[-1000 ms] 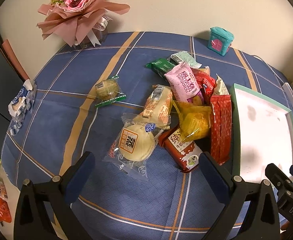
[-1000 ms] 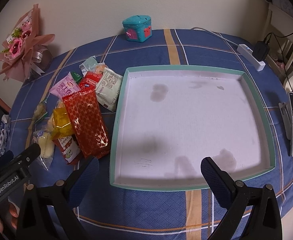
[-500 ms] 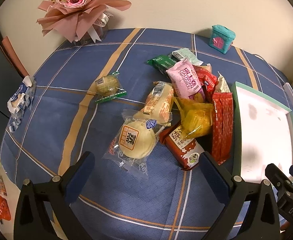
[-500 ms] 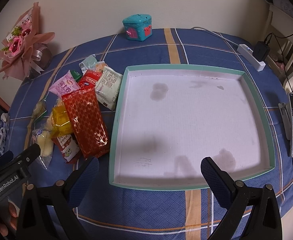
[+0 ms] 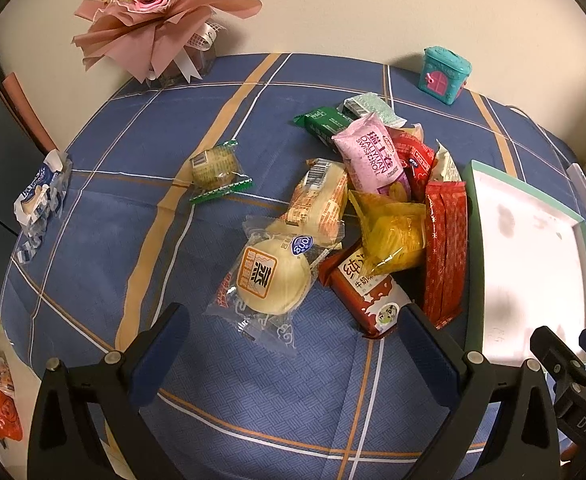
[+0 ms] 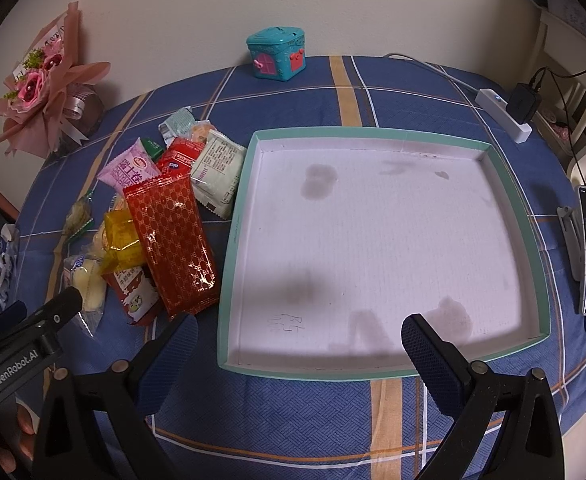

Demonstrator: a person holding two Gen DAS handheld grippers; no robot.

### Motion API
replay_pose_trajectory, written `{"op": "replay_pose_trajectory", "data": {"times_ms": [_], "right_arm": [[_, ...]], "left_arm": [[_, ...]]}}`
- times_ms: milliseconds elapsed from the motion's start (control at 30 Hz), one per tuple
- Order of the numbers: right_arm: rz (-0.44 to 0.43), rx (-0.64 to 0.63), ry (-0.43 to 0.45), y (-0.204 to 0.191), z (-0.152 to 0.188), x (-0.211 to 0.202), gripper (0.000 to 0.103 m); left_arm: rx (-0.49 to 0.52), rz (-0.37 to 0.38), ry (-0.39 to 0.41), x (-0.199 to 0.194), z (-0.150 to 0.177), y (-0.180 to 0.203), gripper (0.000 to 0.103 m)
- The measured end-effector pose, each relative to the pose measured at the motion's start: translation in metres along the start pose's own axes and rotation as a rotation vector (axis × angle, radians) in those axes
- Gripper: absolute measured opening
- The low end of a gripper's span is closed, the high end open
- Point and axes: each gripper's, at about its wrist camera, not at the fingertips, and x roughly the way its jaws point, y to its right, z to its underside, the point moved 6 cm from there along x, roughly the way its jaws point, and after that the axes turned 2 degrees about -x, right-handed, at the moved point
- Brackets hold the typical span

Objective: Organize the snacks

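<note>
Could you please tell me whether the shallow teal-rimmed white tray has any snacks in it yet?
Empty. The shallow teal-rimmed white tray shows only its stained white floor; the pile of wrapped snacks lies on the blue plaid tablecloth beside it.

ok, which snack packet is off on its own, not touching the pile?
The small green-edged packet, lying alone on the tablecloth to the left of the pile. All the other snacks overlap or touch each other beside the tray.

Left gripper creeping in

The left gripper (image 5: 293, 344) has edged a bit closer to the round bun packet (image 5: 271, 276); looks like nothing else moved, though the pile's cluttered.
</note>
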Motion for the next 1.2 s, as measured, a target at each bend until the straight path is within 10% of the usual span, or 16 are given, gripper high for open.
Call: {"op": "replay_pose_trajectory", "data": {"times_ms": [600,1200], "right_arm": [[-0.003,-0.005,0.001,-0.006,0.001,0.002,0.103],[-0.194,-0.113,0.013,-0.089,-0.031,0.028,0.094]], "left_arm": [[-0.061,0.016,-0.002,0.002,-0.003,-0.012,0.103],[-0.249,0.07,-0.113,0.047,-0.018,-0.05,0.103]]}}
